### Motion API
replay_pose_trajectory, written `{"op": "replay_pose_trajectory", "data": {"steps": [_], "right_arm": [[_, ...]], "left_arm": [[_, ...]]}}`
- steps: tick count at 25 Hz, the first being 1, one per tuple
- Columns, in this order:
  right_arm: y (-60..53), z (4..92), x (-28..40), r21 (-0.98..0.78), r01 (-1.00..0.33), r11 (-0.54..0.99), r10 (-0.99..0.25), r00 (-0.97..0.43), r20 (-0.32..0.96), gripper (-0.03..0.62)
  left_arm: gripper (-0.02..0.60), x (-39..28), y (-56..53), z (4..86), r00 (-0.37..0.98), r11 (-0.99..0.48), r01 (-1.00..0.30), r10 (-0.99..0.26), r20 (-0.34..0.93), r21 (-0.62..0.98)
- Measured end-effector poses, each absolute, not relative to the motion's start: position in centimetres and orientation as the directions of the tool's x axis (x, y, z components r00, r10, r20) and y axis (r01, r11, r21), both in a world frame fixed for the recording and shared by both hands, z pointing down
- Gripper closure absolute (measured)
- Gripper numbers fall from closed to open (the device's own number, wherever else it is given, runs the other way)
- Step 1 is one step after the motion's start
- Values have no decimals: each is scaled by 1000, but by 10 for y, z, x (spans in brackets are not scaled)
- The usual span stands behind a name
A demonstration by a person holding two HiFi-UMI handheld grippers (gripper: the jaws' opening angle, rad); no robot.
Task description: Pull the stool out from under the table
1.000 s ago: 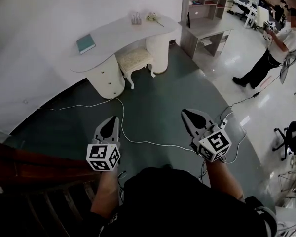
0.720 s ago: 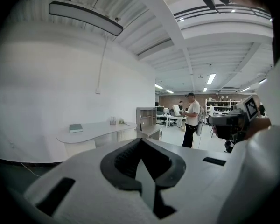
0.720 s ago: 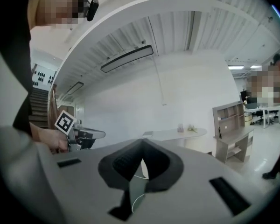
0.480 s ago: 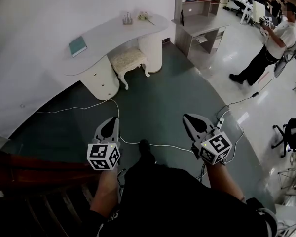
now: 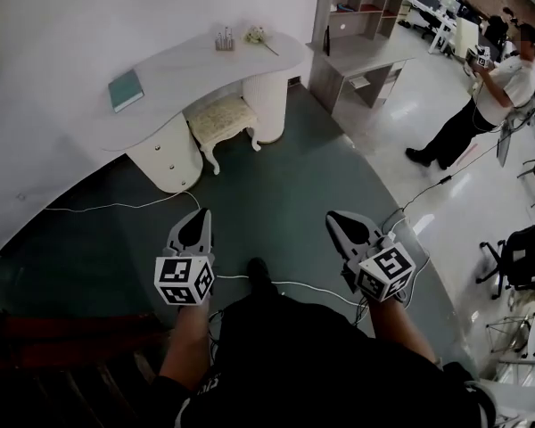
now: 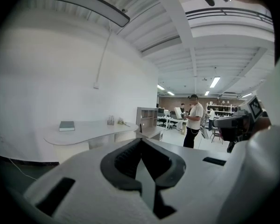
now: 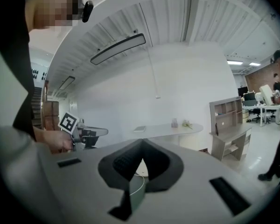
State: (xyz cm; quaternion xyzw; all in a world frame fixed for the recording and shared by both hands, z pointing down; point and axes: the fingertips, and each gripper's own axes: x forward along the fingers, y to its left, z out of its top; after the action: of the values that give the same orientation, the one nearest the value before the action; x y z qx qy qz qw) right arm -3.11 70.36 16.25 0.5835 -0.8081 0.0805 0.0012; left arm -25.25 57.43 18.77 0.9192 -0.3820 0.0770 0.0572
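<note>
Walking forward, we have shifted the worktop [image 5: 205, 56] leftward in the head view. The stool [image 5: 225, 112] sits partly tucked under the worktop, between its two pedestals, its long side along the worktop's front edge. It lies well ahead of both grippers, with the left gripper [image 5: 199, 214] more nearly in line with it than the right gripper [image 5: 335, 218]. A white cable [image 5: 116, 206] crosses the dark green floor [image 5: 276, 176] before the worktop. The left gripper view shows its jaws closed on nothing, and the right gripper view shows the same.
</note>
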Motion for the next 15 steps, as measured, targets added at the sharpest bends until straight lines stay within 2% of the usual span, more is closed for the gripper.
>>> {"op": "replay_pose_trajectory", "data": {"steps": [8, 15], "right_arm": [[576, 153, -21, -65, -945, 320, -929, -327, 172, 588], [493, 164, -26, -109, -935, 336, -911, -353, 214, 588]], "left_arm": [[574, -221, 453, 185, 733, -737, -673, -650, 201, 68], [574, -208, 373, 192, 743, -754, -654, -625, 239, 64]]}}
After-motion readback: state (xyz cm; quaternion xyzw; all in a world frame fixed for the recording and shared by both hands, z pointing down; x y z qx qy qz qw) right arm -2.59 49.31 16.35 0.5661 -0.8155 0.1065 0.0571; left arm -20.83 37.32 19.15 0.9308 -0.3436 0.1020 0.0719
